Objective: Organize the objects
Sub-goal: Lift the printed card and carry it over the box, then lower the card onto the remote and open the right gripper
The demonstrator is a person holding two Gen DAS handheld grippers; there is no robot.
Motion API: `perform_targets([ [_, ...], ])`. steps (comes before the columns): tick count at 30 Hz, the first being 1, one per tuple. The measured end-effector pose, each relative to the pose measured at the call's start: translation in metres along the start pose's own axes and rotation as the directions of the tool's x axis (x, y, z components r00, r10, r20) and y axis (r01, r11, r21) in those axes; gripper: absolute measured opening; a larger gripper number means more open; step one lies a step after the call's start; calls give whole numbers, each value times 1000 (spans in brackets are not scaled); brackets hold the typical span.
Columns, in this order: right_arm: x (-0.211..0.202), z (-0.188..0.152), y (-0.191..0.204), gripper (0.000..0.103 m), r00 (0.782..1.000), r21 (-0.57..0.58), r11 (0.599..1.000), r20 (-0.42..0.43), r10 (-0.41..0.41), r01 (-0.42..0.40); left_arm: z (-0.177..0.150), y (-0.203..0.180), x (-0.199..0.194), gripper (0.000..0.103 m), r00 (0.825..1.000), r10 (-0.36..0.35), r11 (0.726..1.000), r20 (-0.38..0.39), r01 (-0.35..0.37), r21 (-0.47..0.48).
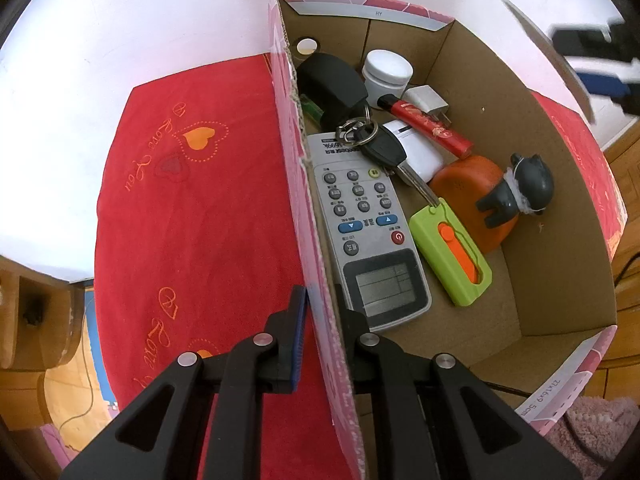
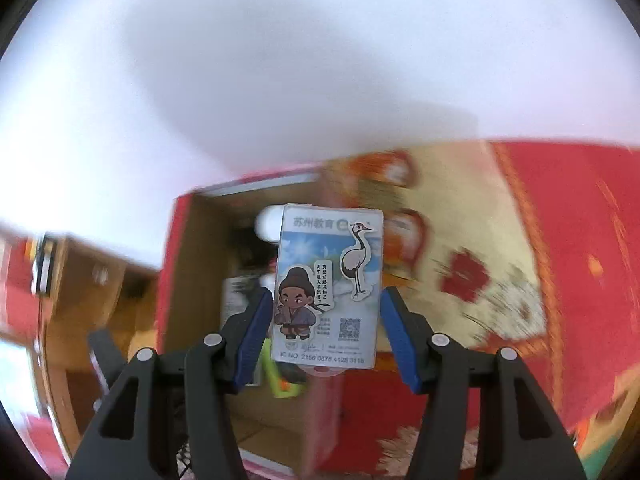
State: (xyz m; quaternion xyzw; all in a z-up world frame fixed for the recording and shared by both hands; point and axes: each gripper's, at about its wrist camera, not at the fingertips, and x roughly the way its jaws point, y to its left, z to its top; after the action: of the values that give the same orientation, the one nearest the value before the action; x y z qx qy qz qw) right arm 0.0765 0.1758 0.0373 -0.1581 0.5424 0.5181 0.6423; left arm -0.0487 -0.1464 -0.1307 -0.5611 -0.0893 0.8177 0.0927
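Glossy flat card (image 2: 327, 286), corrugated box (image 1: 560, 200).

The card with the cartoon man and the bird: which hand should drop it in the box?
Right. The right gripper already holds the card above the open box, while the left gripper is busy pinching the box's wall.

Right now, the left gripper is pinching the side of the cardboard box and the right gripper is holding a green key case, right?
Not quite. The right gripper holds a cartoon card, as the right wrist view shows. The green key case lies inside the cardboard box. The left gripper does pinch the box's side.
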Motion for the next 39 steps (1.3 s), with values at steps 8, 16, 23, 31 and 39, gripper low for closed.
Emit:
perform_targets([
  [8, 50, -7, 58, 56, 989, -114, 991, -141, 53, -69, 0, -1, -5, 10, 1000, -3, 1000, 4, 3, -13],
  [16, 107, -17, 75, 56, 963, -169, 985, -270, -1, -46, -3, 3, -9, 10, 1000, -5, 1000, 10, 5, -24],
  [23, 118, -21, 71, 56, 957, -162, 987, -286, -48, 1, -5, 3, -10, 10, 1000, -5, 1000, 15, 6, -29],
  [31, 113, -24, 75, 68, 965, -170, 985, -258, -51, 7, 2, 0, -9, 10, 1000, -10, 1000, 18, 10, -29],
  [39, 72, -27, 67, 70, 986, -141, 990, -165, 3, -27, 2, 3, -10, 10, 1000, -7, 1000, 24, 8, -27],
])
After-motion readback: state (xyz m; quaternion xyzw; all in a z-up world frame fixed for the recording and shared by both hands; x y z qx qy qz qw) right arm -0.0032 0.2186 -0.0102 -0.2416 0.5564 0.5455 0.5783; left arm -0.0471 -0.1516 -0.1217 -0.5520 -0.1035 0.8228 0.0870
